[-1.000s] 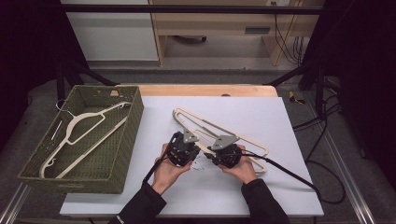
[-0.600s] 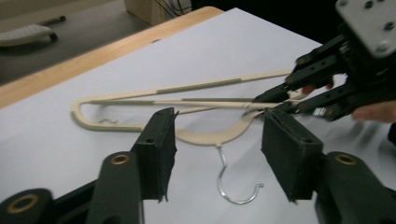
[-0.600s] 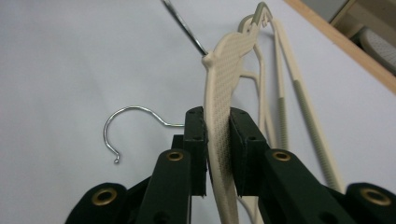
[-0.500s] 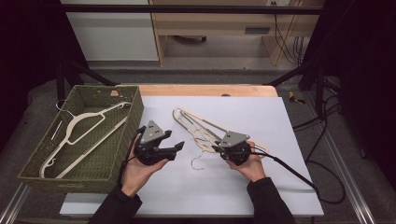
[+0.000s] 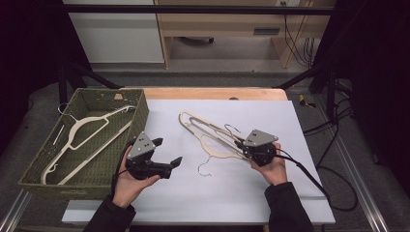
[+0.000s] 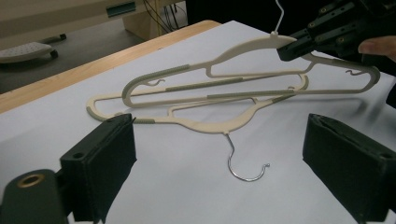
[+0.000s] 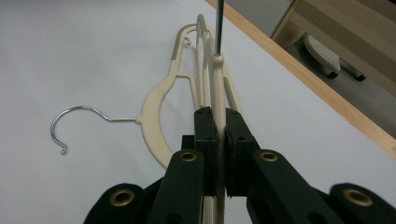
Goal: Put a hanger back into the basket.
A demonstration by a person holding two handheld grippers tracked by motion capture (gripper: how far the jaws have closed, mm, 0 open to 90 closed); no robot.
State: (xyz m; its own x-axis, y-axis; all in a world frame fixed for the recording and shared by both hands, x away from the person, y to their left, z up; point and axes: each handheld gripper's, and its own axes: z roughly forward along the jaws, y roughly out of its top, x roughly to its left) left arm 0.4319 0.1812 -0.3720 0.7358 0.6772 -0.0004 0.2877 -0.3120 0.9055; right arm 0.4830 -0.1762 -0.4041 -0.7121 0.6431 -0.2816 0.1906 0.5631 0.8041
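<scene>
Two cream plastic hangers with wire hooks overlap on the white table (image 5: 290,183). My right gripper (image 5: 244,146) is shut on the neck of the upper hanger (image 5: 208,125), tilting that end off the table; in the right gripper view the jaws (image 7: 217,128) pinch its cream bar (image 7: 215,79). The lower hanger (image 5: 218,153) lies flat with its hook (image 6: 243,163) toward me. My left gripper (image 5: 167,151) hovers left of the hangers. Its jaws have just been opening and now stand wide with nothing between them (image 6: 220,135).
A green woven basket (image 5: 29,179) stands at the table's left edge with another cream hanger (image 5: 92,140) inside. A wooden strip (image 5: 212,93) runs along the table's far edge. The right gripper's cable (image 5: 314,181) trails off to the right.
My left gripper has let go, opened wide and moved left, away from the hangers. My right gripper has shifted right and risen a little, lifting the upper hanger's neck.
</scene>
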